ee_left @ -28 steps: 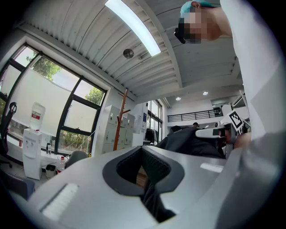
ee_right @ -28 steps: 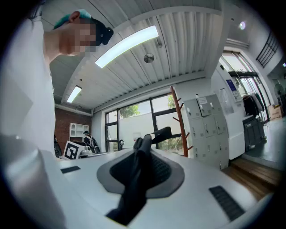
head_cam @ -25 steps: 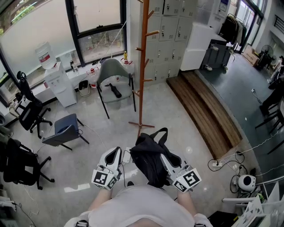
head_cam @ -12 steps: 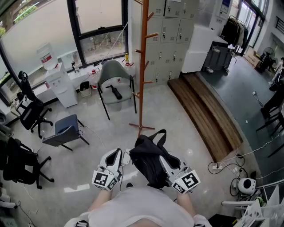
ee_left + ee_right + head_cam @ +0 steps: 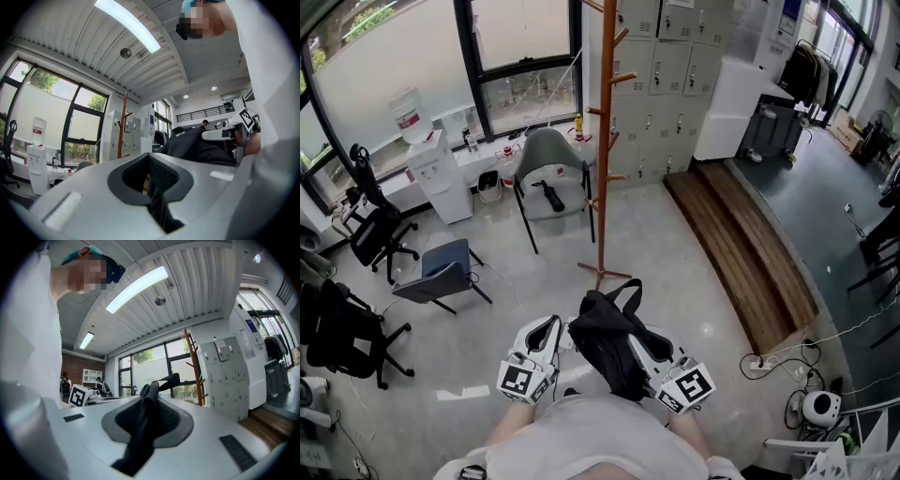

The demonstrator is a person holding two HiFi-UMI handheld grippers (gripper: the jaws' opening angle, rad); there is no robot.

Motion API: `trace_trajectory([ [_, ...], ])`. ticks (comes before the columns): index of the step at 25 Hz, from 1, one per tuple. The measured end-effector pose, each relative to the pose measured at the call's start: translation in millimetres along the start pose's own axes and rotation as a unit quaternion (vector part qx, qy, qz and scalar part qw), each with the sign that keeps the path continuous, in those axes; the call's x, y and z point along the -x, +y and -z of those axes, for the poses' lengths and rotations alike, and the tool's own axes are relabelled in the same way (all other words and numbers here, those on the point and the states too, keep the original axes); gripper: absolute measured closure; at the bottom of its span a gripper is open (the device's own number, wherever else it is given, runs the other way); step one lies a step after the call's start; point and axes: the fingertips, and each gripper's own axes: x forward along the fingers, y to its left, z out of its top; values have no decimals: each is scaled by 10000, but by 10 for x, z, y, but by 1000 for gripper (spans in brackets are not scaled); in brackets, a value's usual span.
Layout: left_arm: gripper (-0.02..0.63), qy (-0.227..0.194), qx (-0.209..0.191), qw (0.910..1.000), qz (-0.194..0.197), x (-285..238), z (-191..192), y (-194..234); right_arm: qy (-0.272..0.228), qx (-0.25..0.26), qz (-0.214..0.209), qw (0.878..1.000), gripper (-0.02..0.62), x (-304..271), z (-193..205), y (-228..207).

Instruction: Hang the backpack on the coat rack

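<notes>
Rack (image 5: 602, 141) top is running off the head view's upper edge. There the backpack (image 5: 609, 342) is covering the jaws of the right gripper (image 5: 149, 404), with only its marker-cube end showing. In its own view, the left gripper (image 5: 150, 180) is hiding the backpack's lower part. Person (image 5: 591, 441) is getting cut by the bottom edge. Far figures (image 5: 204, 123) are showing too small to tell.
</notes>
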Motion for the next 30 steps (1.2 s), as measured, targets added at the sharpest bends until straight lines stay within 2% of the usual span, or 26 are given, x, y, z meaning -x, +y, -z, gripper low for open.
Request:
trace_trajectory([
  [4,597,-31,11,9999,-104,-100,-49,-135,-26,-86,-177,9998,532,51,1,-71],
  [9,597,2,-389,9992,22,-196,-81,-393,-76,-114,-319,9994,532,128,6,-183],
  [15,597,179,-48,9998,-67,-300,-35,-441,-105,-168,-249,9995,532,196,14,-384],
  [24,597,-3,119,9999,-96,-586,124,-24,-36,-151,-1,9999,532,-41,71,-687],
  [30,597,2,296,9996,-27,-992,190,499,20,-147,102,9998,532,-541,53,-967],
])
